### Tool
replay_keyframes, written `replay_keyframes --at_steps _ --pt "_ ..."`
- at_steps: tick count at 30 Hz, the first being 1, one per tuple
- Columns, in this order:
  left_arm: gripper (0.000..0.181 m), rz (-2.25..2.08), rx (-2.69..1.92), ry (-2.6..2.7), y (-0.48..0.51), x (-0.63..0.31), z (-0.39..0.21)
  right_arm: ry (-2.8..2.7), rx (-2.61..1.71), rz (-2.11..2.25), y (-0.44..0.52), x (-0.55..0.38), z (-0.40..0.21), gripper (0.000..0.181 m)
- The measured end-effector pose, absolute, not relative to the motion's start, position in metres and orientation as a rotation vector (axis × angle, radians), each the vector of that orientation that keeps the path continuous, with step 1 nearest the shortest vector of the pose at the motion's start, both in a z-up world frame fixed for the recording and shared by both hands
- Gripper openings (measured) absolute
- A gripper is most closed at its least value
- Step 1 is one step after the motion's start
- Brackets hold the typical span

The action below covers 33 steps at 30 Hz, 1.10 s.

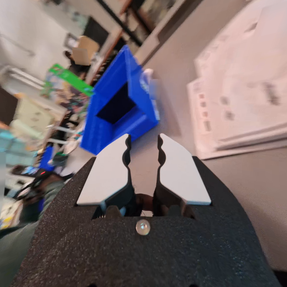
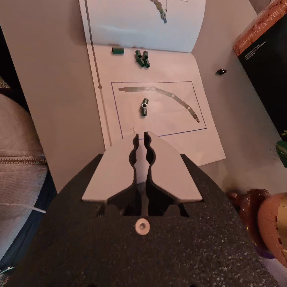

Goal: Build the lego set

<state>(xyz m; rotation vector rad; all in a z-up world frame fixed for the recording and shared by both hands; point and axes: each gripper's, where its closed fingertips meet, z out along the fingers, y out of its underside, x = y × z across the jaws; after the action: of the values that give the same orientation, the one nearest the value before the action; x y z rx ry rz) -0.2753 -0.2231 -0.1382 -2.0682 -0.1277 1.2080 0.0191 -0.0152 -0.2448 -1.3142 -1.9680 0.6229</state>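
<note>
- A cluttered workroom or lab, seemingly: blurred shelving [image 1: 124, 31] lines the far wall.
- A blue storage bin [image 1: 118, 108] sits on the grey table [image 1: 170, 69].
- An open instruction booklet [image 2: 155, 96] lies there.

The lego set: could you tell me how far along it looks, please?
Barely begun. Done: the booklet lies open, with four loose green pieces on it: one in the diagram box, a pair and a block above. In hand: nothing; the right gripper and left gripper are empty. Left: joining all pieces.
</note>
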Motion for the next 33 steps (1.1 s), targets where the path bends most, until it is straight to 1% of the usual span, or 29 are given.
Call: replay_keyframes --at_steps 2,4,6,7,8,10,11,14,17,18,21,24,26,28,30,31,32,33 --pt "0.028 1.157 -1.963 -0.087 -0.210 -0.265 -0.122 -1.966 -1.321 0.626 -0.015 0.018 -0.247 0.005" --pt "0.025 0.876 -1.831 0.148 -0.163 -0.210 -0.117 -1.992 -1.316 0.576 -0.010 0.020 -0.253 0.005" --pt "0.023 0.579 -1.758 0.424 -0.118 -0.132 -0.129 -1.995 -1.299 0.597 -0.010 0.021 -0.253 0.003" --pt "0.022 0.528 -1.787 0.529 -0.102 -0.107 -0.145 -2.004 -1.294 0.602 -0.009 0.021 -0.253 0.003" --pt "0.022 0.572 -1.839 0.609 -0.088 -0.098 -0.162 -2.019 -1.271 0.604 -0.009 0.023 -0.253 0.002" --pt "0.019 0.755 -1.943 0.707 -0.071 -0.108 -0.190 -2.038 -1.227 0.592 -0.004 0.026 -0.253 0.002" --pt "0.017 0.752 -1.995 0.728 -0.066 -0.109 -0.203 -2.047 -1.209 0.591 -0.001 0.028 -0.253 0.002" --pt "0.015 0.498 -2.136 0.683 -0.063 -0.096 -0.232 -2.071 -1.162 0.614 0.006 0.034 -0.253 0.002" --pt "0.009 0.403 -2.254 0.622 -0.067 -0.096 -0.247 -2.075 -1.151 0.674 0.011 0.037 -0.253 0.002" --pt "0.005 0.385 -2.270 0.595 -0.068 -0.095 -0.248 -2.072 -1.149 0.701 0.011 0.037 -0.253 0.002" --pt "0.005 0.404 -2.301 0.568 -0.068 -0.095 -0.248 -2.068 -1.151 0.738 0.012 0.037 -0.254 0.002" --pt "0.010 0.446 -2.286 0.536 -0.066 -0.100 -0.243 -2.021 -1.070 0.643 0.021 0.035 -0.248 0.005" --pt "0.012 0.503 -2.175 0.466 -0.060 -0.108 -0.223 -1.803 -0.979 0.722 0.024 0.027 -0.216 0.006" --pt "0.013 0.459 -1.985 0.410 -0.051 -0.105 -0.195 -1.519 -0.915 0.987 0.016 0.026 -0.168 0.007" --pt "0.014 0.289 -1.731 0.410 -0.044 -0.081 -0.160 -1.265 -0.836 1.208 0.013 0.035 -0.122 0.011" --pt "0.015 0.182 -1.606 0.393 -0.043 -0.067 -0.142 -1.153 -0.781 1.299 0.011 0.042 -0.102 0.019" --pt "0.015 0.067 -1.490 0.390 -0.044 -0.052 -0.127 -1.055 -0.722 1.385 0.008 0.049 -0.083 0.038" --pt "0.018 -0.034 -1.384 0.390 -0.045 -0.038 -0.114 -0.991 -0.674 1.469 0.002 0.054 -0.068 0.065"
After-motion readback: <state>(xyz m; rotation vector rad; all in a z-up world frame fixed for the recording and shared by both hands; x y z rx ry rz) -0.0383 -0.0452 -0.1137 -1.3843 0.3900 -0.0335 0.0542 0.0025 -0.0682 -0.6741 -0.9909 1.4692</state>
